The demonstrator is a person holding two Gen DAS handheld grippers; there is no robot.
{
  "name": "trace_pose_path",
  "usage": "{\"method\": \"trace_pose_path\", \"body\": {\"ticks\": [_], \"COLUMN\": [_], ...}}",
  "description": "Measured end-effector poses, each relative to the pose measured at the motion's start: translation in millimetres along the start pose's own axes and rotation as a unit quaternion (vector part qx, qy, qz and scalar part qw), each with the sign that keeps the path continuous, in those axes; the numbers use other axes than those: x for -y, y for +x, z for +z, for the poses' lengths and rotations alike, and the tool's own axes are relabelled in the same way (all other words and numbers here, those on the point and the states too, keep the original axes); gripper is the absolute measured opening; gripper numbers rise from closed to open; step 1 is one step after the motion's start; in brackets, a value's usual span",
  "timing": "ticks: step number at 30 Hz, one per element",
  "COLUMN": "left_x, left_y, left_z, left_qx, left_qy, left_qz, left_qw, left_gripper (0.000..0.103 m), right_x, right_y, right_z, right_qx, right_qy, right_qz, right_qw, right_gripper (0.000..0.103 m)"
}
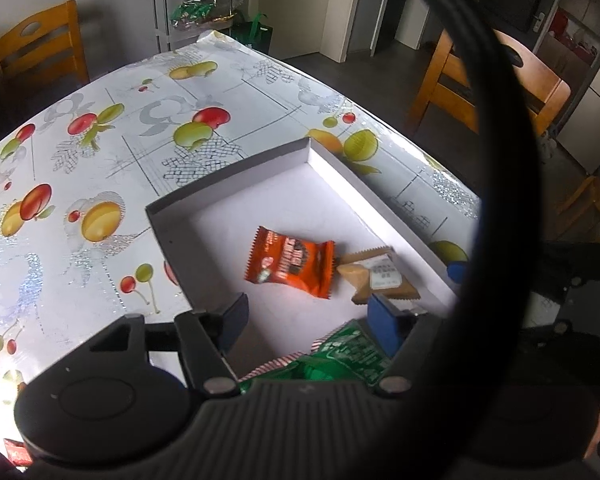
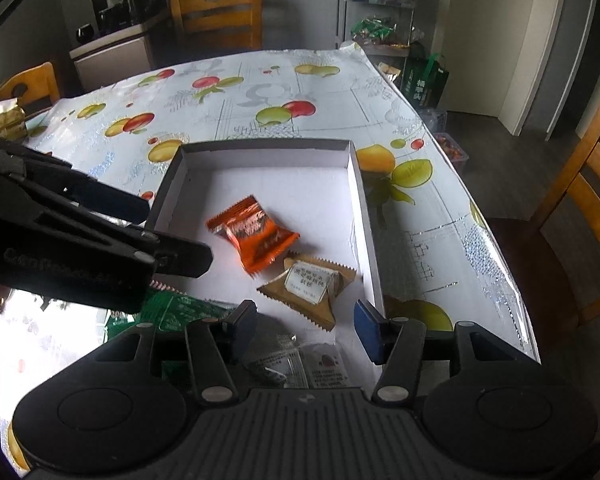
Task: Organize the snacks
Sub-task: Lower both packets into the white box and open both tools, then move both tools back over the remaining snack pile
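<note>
A shallow white box [image 1: 236, 174] [image 2: 260, 148] lies on the fruit-print tablecloth. Inside it are an orange snack packet [image 1: 290, 266] [image 2: 254, 236] and, just right of it, a tan packet with a white label [image 1: 376, 280] [image 2: 312, 284]. My left gripper [image 1: 310, 320] stands open over the box's near end. A green packet [image 1: 340, 356] [image 2: 180, 308] lies below and between its fingers, and the pads do not press on it. My right gripper [image 2: 305, 330] is open too, above a clear-and-white packet [image 2: 304, 364] on the box floor. The box's near edge is hidden.
A thick black cable [image 1: 500, 160] loops across the left wrist view. Wooden chairs [image 2: 580, 216] [image 2: 220, 16] stand around the table, whose right edge [image 2: 500, 240] is close to the box. A metal rack of snacks [image 2: 376, 20] stands beyond the far corner. A red packet [image 1: 16, 452] shows at bottom left.
</note>
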State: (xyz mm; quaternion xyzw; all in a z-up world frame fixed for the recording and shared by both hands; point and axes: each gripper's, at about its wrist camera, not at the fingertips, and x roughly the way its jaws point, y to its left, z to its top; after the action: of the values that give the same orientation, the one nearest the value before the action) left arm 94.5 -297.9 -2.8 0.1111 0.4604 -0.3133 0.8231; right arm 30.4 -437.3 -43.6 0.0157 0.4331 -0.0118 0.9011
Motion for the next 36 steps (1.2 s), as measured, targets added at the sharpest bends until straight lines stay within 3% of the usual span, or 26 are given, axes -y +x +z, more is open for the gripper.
{"method": "trace_pose_path", "body": {"ticks": [17, 36], "left_x": [-64.9, -137.8], "left_y": [-41.7, -88.7], "left_z": [-29.4, -82.3], "left_qx": [0.022, 0.031], "left_qy": [-0.063, -0.160], "left_qz": [0.060, 0.116], "left_qw": [0.9959, 0.9798], "left_gripper": [0.065, 0.065], "right_x": [-46.1, -92.4], "right_y": [-7.0, -11.5], "right_z": [25.5, 45.2], "right_qx": [0.027, 0.049], "right_qy": [-0.044, -0.078], "right_qz": [0.033, 0.055], "right_qw": [0.998, 0.994], "right_gripper": [0.058, 0.061]}}
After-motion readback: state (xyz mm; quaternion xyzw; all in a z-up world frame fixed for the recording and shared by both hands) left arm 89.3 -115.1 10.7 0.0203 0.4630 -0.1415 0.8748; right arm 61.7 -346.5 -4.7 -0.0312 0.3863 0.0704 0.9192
